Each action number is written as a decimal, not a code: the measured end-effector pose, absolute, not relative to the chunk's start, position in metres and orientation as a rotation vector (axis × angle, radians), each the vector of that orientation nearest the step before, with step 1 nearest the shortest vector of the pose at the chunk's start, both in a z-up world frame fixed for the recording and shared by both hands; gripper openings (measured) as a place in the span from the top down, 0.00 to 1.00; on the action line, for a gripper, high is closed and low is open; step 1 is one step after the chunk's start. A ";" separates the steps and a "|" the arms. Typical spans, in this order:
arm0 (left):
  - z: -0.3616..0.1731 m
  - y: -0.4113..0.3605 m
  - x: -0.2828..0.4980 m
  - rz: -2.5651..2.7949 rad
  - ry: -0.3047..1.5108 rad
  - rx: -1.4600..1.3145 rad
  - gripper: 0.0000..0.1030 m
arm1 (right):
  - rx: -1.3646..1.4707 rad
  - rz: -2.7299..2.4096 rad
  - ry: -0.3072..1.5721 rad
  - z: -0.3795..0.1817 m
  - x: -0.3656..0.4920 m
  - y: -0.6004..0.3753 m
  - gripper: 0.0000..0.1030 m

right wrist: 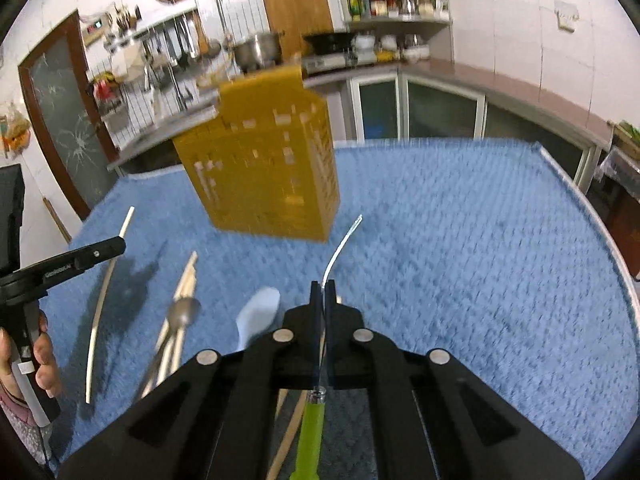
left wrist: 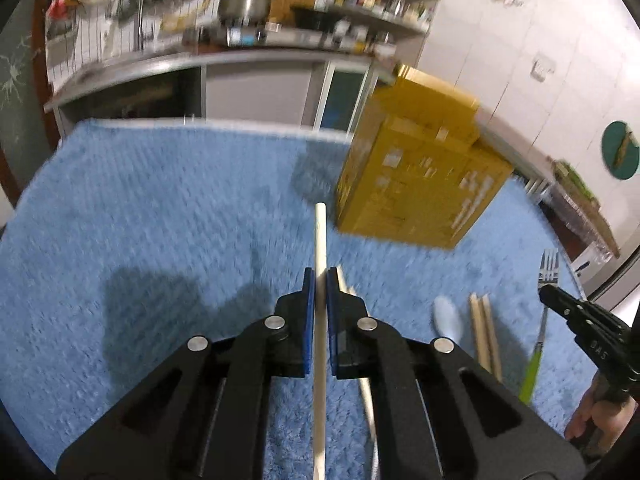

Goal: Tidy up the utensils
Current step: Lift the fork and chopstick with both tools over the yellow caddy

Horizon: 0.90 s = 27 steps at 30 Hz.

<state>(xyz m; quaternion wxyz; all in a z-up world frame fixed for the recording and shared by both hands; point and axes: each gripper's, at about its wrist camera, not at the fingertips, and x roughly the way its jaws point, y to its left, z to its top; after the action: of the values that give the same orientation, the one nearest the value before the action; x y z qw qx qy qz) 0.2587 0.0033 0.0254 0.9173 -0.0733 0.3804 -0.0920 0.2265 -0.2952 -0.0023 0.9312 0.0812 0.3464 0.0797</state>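
Note:
My left gripper (left wrist: 320, 276) is shut on a pale wooden chopstick (left wrist: 320, 236), lifted over the blue cloth (left wrist: 160, 200). In the right wrist view the left gripper (right wrist: 120, 245) holds that chopstick (right wrist: 100, 300) at the left. My right gripper (right wrist: 323, 286) is shut on a fork's metal neck; its green handle (right wrist: 312, 432) runs back under the jaws, and the tines (right wrist: 344, 240) point at the yellow perforated utensil holder (right wrist: 264, 168). The left wrist view shows the right gripper (left wrist: 546, 292), the fork (left wrist: 549, 268) and the holder (left wrist: 416, 176) ahead to the right.
On the cloth (right wrist: 480, 240) between the grippers lie a white spoon (right wrist: 256, 316), a metal spoon (right wrist: 184, 312) and a pair of wooden chopsticks (right wrist: 188, 280). Another chopstick (left wrist: 366, 392) lies under my left gripper. A kitchen counter (right wrist: 500, 80) and shelves stand beyond the table.

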 end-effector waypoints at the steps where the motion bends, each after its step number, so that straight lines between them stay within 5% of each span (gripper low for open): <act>1: 0.035 0.004 0.254 -0.198 0.747 -0.153 0.96 | 0.165 0.163 0.686 0.002 0.224 -0.295 0.98; 27: 0.170 -0.026 0.283 -0.362 0.264 -0.165 0.96 | 0.134 0.141 0.262 0.140 0.243 -0.294 0.98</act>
<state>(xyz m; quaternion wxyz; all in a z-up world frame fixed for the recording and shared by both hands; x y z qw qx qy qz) 0.2827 -0.0257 0.1702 0.9716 -0.0819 0.1309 -0.1793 0.2431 -0.2944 0.1403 0.9867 0.0665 0.1306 0.0700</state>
